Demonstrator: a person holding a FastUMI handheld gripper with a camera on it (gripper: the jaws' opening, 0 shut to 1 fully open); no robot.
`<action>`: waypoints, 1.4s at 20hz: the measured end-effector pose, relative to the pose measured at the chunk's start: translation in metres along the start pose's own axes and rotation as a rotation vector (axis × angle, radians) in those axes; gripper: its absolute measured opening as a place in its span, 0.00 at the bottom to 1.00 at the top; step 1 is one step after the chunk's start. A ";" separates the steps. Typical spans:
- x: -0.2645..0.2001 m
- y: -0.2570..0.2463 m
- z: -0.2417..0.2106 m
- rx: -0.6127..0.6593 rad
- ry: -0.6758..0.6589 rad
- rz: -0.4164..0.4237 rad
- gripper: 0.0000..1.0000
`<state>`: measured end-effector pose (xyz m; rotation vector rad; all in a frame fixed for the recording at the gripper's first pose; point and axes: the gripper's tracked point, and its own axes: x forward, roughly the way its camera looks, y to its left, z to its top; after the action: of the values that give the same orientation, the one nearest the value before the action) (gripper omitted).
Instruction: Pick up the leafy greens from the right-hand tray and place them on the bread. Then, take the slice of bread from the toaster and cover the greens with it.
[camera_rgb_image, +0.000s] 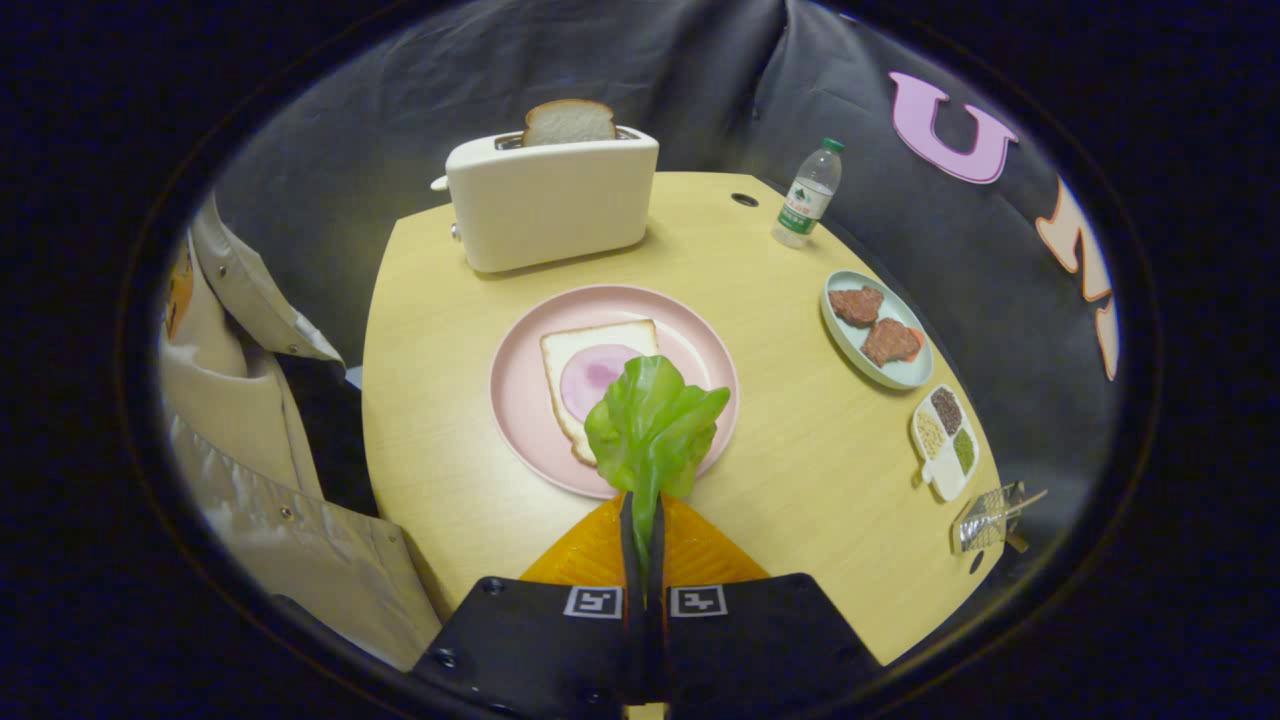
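My gripper (641, 510) is shut on the stem of a green leaf (652, 425), which stands up from between the fingers. Just beyond the fingers lies a pink plate (520, 400) with a slice of bread (578, 345) topped by a round of pink ham (592, 378); the leaf hides the bread's near right corner. At the table's far side stands a cream toaster (545, 205) with a second slice of bread (568, 122) poking out of its slot.
To the right lie a pale blue oval tray (845, 345) with two pieces of meat, a small divided white dish (945, 440) and a wire-mesh tool (990, 515). A water bottle (808, 195) stands at the back right. A person in a beige coat (250, 430) is at the left.
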<state>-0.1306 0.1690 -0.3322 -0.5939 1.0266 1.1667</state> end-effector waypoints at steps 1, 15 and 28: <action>0.005 0.005 0.005 -0.001 0.005 0.012 0.05; 0.064 0.043 0.057 -0.054 0.008 0.117 0.05; 0.078 0.023 0.060 -0.026 0.022 0.060 0.53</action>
<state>-0.1286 0.2620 -0.3722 -0.6012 1.0556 1.2298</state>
